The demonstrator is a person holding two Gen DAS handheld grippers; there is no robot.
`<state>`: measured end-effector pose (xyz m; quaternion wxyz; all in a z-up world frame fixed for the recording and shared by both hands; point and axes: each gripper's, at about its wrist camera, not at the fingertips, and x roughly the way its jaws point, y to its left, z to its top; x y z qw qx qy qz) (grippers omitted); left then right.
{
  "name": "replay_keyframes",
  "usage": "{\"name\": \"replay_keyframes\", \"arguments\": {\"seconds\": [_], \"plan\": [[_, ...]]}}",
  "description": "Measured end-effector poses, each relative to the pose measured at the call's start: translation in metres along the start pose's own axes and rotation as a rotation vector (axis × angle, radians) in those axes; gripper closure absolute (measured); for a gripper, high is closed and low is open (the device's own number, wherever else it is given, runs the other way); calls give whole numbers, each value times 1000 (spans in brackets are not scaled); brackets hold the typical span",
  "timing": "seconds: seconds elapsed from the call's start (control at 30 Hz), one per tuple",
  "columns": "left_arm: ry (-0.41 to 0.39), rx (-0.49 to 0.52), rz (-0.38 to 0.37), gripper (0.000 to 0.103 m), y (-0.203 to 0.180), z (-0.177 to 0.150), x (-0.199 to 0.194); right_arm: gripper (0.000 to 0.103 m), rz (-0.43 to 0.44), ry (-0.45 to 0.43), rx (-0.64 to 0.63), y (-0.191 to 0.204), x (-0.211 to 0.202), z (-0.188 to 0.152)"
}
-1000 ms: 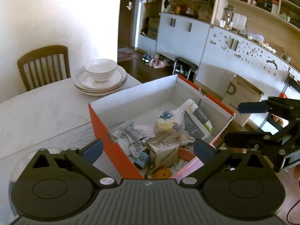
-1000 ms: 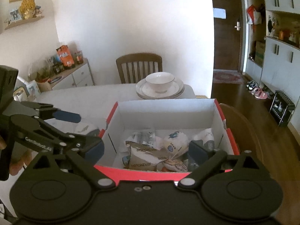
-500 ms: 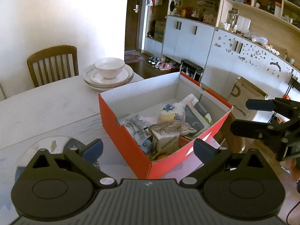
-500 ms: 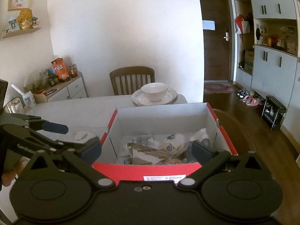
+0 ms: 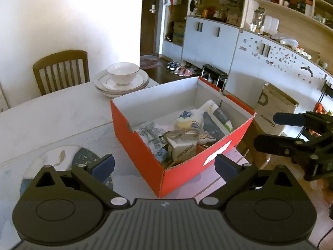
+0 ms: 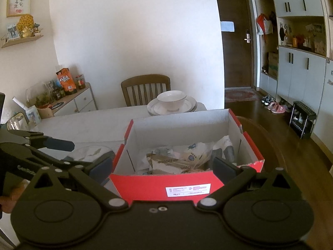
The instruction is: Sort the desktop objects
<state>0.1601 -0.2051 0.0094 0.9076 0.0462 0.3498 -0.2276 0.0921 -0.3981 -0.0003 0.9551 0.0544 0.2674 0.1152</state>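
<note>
With both the left gripper (image 5: pixel 164 164) and right gripper (image 6: pixel 163 166) spread apart and empty before the packet-filled red shoebox (image 5: pixel 187 162) at the table's (image 5: pixel 52 114) corner, a careless nudge could tip it off.

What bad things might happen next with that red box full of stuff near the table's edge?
1. The red box sits close to the table edge; a bump from either open gripper might push it off.
2. The packets are piled up, so pulling one out could spill others.
3. The bowl stands on stacked plates behind the box; sliding the box back might knock them.
</note>
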Motion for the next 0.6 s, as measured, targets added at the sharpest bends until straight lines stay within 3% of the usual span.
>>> {"name": "replay_keyframes", "arguments": {"seconds": [0.6], "plan": [[0, 15, 25, 0, 3, -2, -1, 1, -9, 13, 1, 3, -1, -4]]}}
